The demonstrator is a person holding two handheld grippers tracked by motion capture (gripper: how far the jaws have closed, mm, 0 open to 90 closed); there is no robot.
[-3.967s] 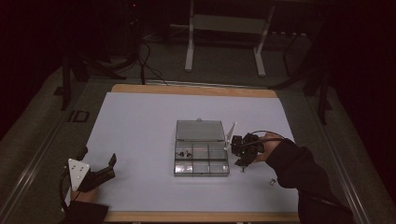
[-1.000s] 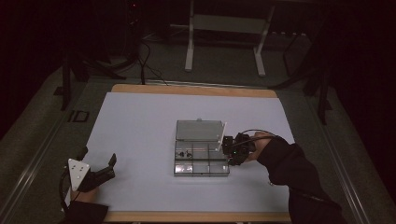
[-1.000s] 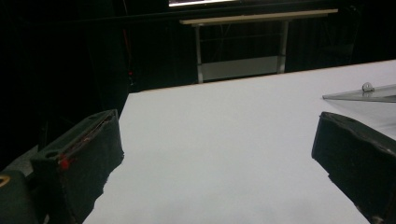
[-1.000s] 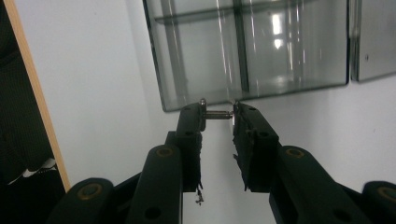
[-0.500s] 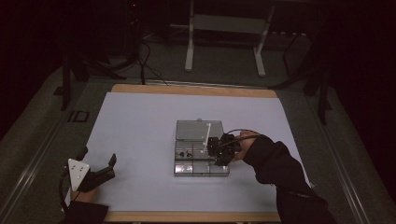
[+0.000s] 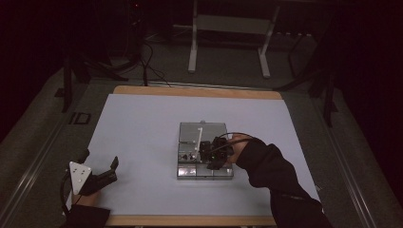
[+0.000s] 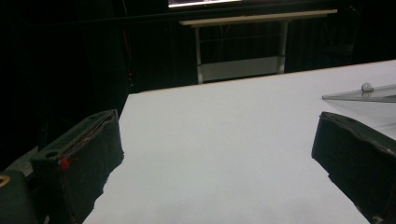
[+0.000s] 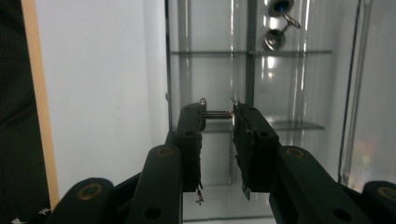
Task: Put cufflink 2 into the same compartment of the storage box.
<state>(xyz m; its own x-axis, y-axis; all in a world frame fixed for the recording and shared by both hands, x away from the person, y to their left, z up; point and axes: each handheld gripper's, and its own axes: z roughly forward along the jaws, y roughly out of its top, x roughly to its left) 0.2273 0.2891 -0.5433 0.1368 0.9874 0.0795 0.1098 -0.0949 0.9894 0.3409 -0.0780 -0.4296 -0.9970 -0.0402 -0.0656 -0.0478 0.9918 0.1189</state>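
A clear compartment box (image 6: pixel 184 142) lies mid-table with its lid (image 6: pixel 211 129) folded open at the far side. My right gripper (image 6: pixel 208 154) hovers over the box's compartments. In the right gripper view my right gripper (image 8: pixel 218 116) is shut on a small metal stud (image 8: pixel 217 114), which spans the narrow gap between the tips. Two similar silver studs (image 8: pixel 275 25), one with a blue face, lie in a farther compartment (image 8: pixel 210 28). My left gripper (image 6: pixel 100 159) rests at the front left of the table. Seen in its own view, my left gripper (image 7: pixel 217 154) is wide open with nothing between the jaws.
The white table sheet (image 6: pixel 142 123) spreads around the box, with the wooden table edge (image 6: pixel 195 91) at the far side. A desk frame (image 6: pixel 228 28) stands on the floor beyond. The box's lid corner (image 7: pixel 369 93) shows at the right of the left gripper view.
My right gripper has moved left, from beside the box's right edge to over its compartments. The left gripper has stayed put.
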